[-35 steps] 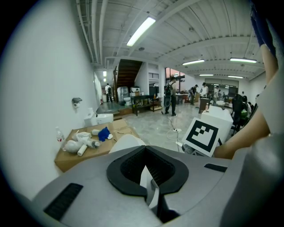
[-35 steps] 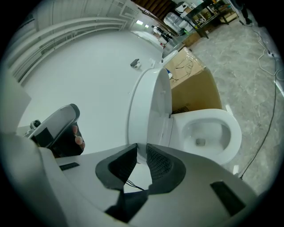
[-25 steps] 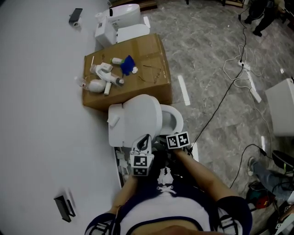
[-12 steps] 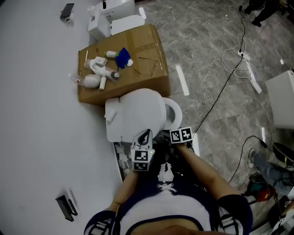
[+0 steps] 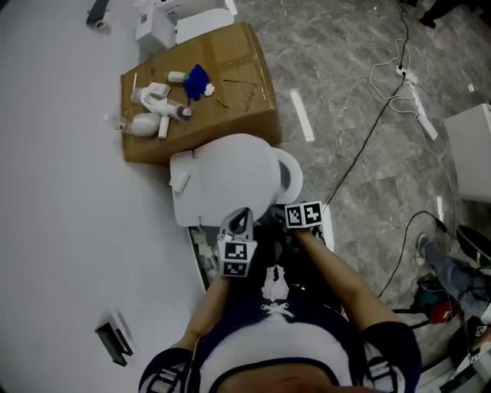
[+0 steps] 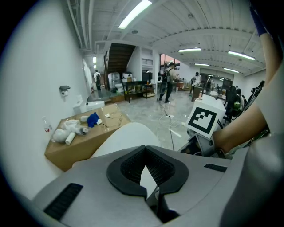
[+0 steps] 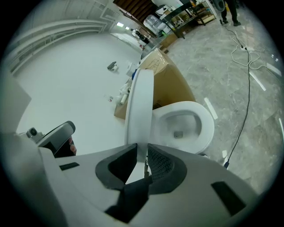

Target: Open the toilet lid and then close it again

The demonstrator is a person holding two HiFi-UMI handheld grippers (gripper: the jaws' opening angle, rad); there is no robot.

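The white toilet lid is tilted partway up over the bowl, beside the wall. My right gripper is shut on the lid's front edge. In the right gripper view the lid stands edge-on between the pads, with the open bowl to its right. My left gripper is shut and holds nothing; it sits just at the lid's near rim. In the left gripper view the lid's outer surface fills the space beyond the shut left gripper.
A cardboard box with white bottles and a blue item on top stands behind the toilet. White units stand further back. Cables run across the marble floor at right, near a white cabinet. The white wall is at left.
Both grippers have sunk, and the lid has tilted further down over the bowl, hiding more of it. The right gripper's grip on the lid edge is unchanged.
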